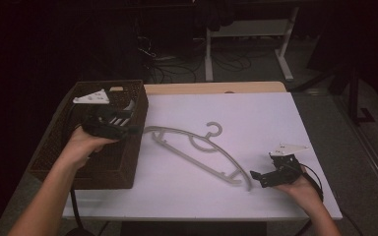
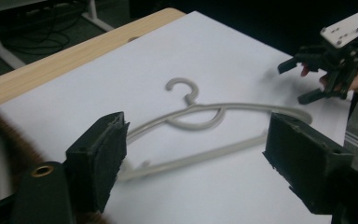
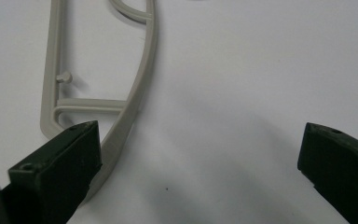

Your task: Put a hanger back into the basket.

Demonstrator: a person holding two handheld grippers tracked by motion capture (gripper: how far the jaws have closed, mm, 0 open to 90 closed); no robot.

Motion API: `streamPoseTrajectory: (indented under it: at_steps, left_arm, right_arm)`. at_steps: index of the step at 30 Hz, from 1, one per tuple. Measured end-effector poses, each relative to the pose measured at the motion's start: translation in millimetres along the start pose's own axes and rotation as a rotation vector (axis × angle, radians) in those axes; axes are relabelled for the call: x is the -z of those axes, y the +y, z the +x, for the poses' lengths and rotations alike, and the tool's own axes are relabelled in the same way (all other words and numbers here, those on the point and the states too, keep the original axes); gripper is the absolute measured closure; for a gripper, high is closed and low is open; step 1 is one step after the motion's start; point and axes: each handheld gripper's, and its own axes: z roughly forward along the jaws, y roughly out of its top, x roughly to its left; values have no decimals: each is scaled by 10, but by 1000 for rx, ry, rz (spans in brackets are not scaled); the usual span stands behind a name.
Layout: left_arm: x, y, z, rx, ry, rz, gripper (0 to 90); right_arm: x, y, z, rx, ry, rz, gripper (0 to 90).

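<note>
A grey plastic hanger (image 1: 184,153) (image 2: 200,108) (image 3: 140,88) lies flat on the white table top (image 1: 256,118), hook pointing away from me. My left gripper (image 1: 128,123) (image 2: 198,123) hovers above the dark woven basket (image 1: 128,162) at the left, jaws wide apart and empty, aimed towards the hanger. My right gripper (image 1: 262,165) (image 2: 292,84) (image 3: 200,133) rests low near the front right of the table, open with nothing held. In the right gripper view the hanger's near end runs beside and under the left jaw.
The basket takes up the table's left side, with something pale inside near its far right corner. A wooden strip (image 1: 216,87) borders the far edge of the table. Beyond it are a white table frame (image 1: 285,44) and cables on the floor.
</note>
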Motion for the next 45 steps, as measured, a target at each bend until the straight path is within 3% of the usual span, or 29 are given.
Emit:
streamPoseTrajectory:
  at_steps: [7,11,16,19,22,24,31,36,39,45]
  left_arm:
    - [-409,113,-281,-19,31,9,341]
    - [-672,126,-397,-22,34,46,491]
    - [-988,60,-453,0,19,81,680]
    - [-1183,-13,-449,-14,47,128,804]
    - [-1307,-72,-416,-6,65,147,895]
    - [-1485,-162,-340,15,98,186,897]
    - [-1821,-379,-96,58,216,262,897]
    - [-2006,-484,37,41,285,298,897]
    - [-2078,-531,118,50,308,311,898]
    - [-2161,-490,229,64,305,288,898]
  right_arm:
    - [-12,0,10,5,5,3,0]
    - [-8,-1,10,5,7,1,0]
    - [-11,-1,10,8,13,2,0]
    - [-13,-2,10,15,14,4,0]
    - [-13,-2,10,11,15,4,0]
    - [-13,-2,8,10,15,5,0]
    - [-23,-4,8,13,17,8,0]
    - [-27,-5,2,12,18,10,0]
    - [-27,-5,3,14,18,9,0]
    - [-28,-5,0,13,18,9,0]
